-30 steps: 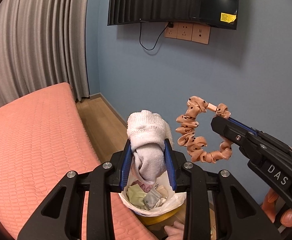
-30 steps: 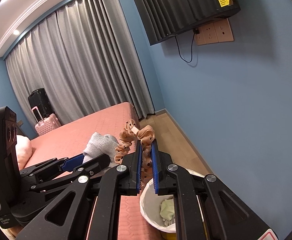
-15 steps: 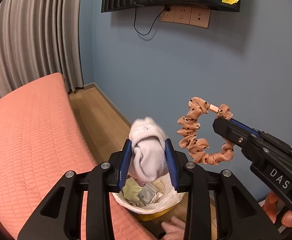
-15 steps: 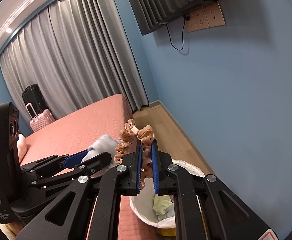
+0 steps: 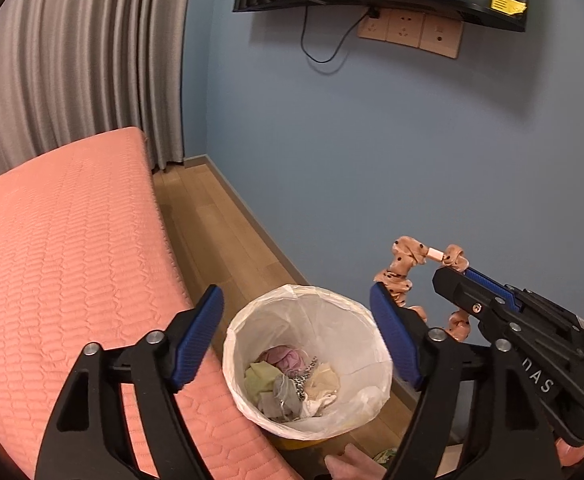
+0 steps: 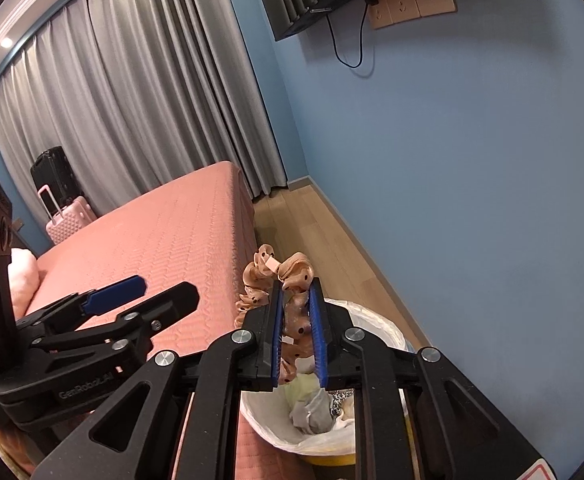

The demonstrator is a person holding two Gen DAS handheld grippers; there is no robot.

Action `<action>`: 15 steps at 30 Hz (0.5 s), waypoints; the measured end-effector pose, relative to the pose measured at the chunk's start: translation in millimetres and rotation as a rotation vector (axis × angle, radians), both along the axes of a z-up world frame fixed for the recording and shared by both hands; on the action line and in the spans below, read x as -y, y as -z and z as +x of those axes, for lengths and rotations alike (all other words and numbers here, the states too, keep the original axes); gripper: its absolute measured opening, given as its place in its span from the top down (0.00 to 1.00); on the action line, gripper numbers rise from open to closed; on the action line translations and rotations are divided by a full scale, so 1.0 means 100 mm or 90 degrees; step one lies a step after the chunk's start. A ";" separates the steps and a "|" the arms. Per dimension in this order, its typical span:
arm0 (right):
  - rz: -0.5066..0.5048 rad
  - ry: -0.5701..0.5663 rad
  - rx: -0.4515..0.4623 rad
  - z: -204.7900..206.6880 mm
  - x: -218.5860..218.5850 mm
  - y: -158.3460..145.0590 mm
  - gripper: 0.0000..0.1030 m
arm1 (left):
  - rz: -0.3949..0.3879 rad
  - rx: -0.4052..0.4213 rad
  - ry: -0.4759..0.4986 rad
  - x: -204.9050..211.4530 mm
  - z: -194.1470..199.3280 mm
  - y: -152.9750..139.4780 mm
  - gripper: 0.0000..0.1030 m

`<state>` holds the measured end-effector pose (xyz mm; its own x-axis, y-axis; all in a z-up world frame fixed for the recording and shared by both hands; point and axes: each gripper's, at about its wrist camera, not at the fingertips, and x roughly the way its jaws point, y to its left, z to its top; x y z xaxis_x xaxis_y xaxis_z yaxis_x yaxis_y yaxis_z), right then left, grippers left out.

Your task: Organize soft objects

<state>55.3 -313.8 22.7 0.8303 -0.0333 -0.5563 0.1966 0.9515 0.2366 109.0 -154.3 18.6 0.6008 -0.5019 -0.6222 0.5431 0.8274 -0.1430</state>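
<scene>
left claw (image 5: 295,336) wide open, empty, over bin (image 5: 252,320); right claw (image 6: 296,332) clamped on scrunchie (image 6: 292,276).

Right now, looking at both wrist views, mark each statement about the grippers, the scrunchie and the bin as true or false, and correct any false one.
1. The left gripper is open and holds nothing. True.
2. The right gripper is open. False: it is shut on the scrunchie.
3. The bin has a white liner and soft items inside. True.
4. The scrunchie is plain blue. False: it is peach with dark dots.
5. The bin stands on the bed. False: it stands on the wooden floor beside the bed.
</scene>
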 end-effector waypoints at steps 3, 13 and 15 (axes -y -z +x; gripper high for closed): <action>-0.001 -0.002 -0.004 0.04 -0.05 0.03 0.77 | 0.006 0.000 -0.016 -0.06 0.02 0.03 0.28; -0.018 -0.017 -0.011 0.05 -0.23 0.05 0.60 | 0.011 0.010 -0.062 -0.27 0.00 0.02 0.27; -0.021 -0.019 -0.010 0.03 -0.25 0.03 0.60 | 0.012 0.009 -0.073 -0.31 0.00 0.01 0.27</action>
